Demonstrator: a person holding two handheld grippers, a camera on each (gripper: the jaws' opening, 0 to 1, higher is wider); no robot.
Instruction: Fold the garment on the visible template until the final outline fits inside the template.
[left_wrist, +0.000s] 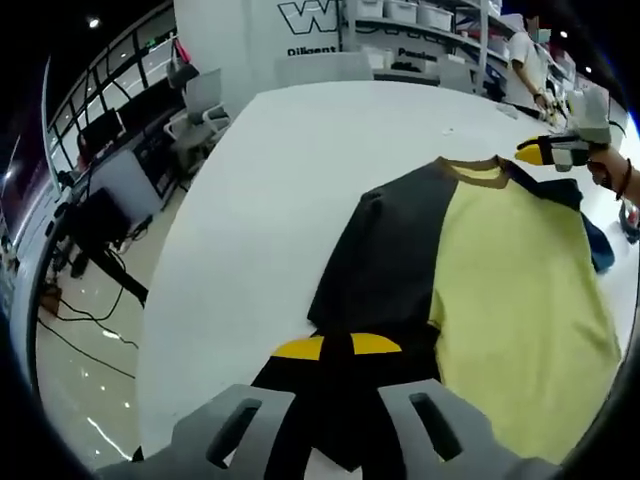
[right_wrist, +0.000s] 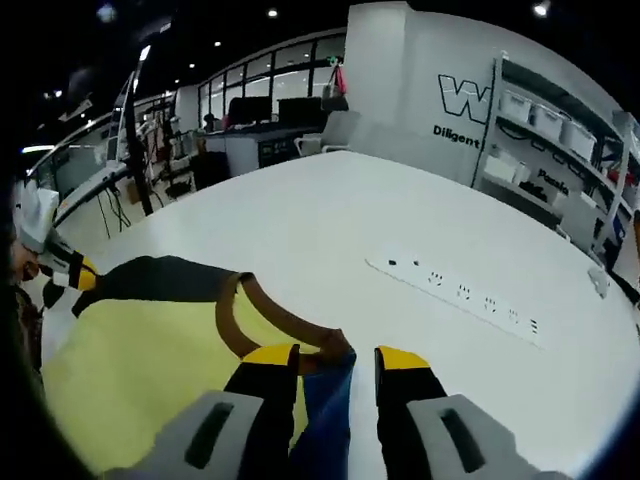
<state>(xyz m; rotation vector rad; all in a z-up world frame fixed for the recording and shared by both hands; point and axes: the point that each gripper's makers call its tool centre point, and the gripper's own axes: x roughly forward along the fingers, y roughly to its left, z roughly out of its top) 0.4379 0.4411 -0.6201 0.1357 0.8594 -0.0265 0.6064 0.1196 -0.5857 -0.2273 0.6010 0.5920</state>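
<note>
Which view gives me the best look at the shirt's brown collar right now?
The right gripper view: the brown collar curves large and close just ahead of the right gripper. The left gripper view shows the collar small at the shirt's far end, near the other gripper.

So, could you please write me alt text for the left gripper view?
A yellow and dark grey T-shirt lies flat on a white table, collar pointing away. The left claw is at the shirt's near dark edge, jaws close together, and the right claw comes in beside the collar.
</note>
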